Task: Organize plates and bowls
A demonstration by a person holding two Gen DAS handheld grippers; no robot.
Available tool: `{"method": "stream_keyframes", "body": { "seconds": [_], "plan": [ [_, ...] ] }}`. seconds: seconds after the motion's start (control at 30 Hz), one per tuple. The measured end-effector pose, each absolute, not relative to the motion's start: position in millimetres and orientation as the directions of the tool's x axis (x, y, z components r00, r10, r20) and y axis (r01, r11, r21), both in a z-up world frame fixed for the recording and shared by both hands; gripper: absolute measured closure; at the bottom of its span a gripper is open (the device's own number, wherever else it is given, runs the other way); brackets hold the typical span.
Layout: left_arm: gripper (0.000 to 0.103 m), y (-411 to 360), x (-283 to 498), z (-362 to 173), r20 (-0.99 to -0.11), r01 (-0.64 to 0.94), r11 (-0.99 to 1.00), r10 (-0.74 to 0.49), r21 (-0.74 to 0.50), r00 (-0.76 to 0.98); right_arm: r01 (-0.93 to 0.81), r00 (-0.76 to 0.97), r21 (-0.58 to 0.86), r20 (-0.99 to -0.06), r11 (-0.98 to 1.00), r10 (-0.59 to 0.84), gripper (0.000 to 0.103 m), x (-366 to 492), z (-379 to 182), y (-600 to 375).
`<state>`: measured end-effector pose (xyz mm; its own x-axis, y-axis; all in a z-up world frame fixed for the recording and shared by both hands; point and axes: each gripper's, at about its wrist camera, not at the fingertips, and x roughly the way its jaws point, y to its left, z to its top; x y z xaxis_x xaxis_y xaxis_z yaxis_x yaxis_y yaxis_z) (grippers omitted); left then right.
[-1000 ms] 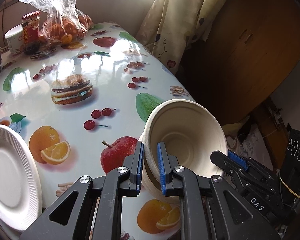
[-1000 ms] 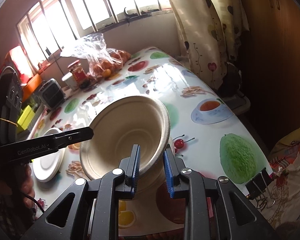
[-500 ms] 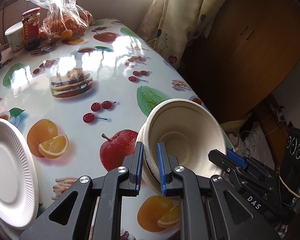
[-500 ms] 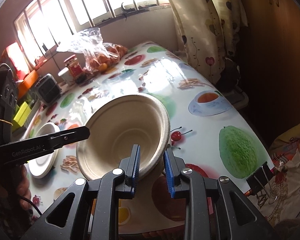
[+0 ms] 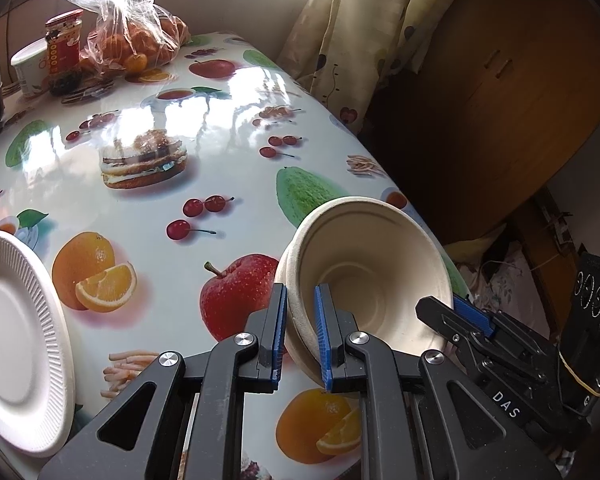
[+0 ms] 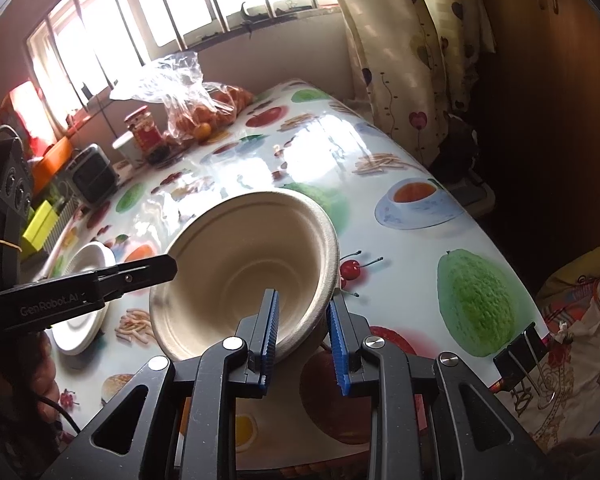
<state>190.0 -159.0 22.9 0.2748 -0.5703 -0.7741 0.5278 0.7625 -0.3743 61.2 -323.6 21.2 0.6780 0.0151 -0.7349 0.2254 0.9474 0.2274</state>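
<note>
Bowls (image 5: 364, 276), beige paper ones nested together, sit tilted above the near right part of a table (image 5: 148, 208) covered in a glossy cloth printed with fruit and a burger. Both grippers clamp the rim from opposite sides. In the left wrist view, the left gripper (image 5: 300, 332) has its blue pads closed narrowly on the near rim, one pad outside the wall and one inside, and the right gripper (image 5: 456, 314) reaches in from the right to the far side of the rim. The right wrist view shows the right gripper (image 6: 302, 332) with its jaws a little wider, pinching the near rim, while the left gripper (image 6: 156, 270) comes in from the left.

Only the left view shows two rim edges, one just behind the other. Only the right view shows the barred window, a binder clip (image 6: 520, 356) at the table's near right edge and a small black appliance (image 6: 94, 176).

A white paper plate (image 5: 16, 340) lies flat near the table's left edge, well apart from the bowls. A bag of oranges (image 5: 132, 44) and a red-lidded jar (image 5: 64, 48) stand at the far end.

The bowls' mouth tips up and toward the cameras, base angled down toward the table.
</note>
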Motion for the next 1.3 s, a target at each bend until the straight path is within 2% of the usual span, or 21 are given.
{"method": "stream_keyframes", "body": {
  "seconds": [1.03, 1.2, 1.3],
  "plan": [
    [0.088, -158.8, 188.8, 22.9, -0.777, 0.519, 0.768, -0.565, -0.374, 0.277, 0.22, 0.675, 0.205, -0.738, 0.954, 0.003, 0.067, 59.0, 20.6, -318.5],
    [0.08, -159.2, 188.6, 23.0, -0.775, 0.52, 0.766, -0.569, -0.378, 0.274, 0.224, 0.674, 0.199, -0.739, 0.954, -0.004, 0.065, 57.3, 19.7, -320.0],
    [0.079, -159.9, 188.5, 22.0, -0.776, 0.52, 0.765, -0.569, -0.379, 0.272, 0.226, 0.674, 0.199, -0.739, 0.954, -0.005, 0.064, 57.1, 19.6, -320.2]
  ]
}}
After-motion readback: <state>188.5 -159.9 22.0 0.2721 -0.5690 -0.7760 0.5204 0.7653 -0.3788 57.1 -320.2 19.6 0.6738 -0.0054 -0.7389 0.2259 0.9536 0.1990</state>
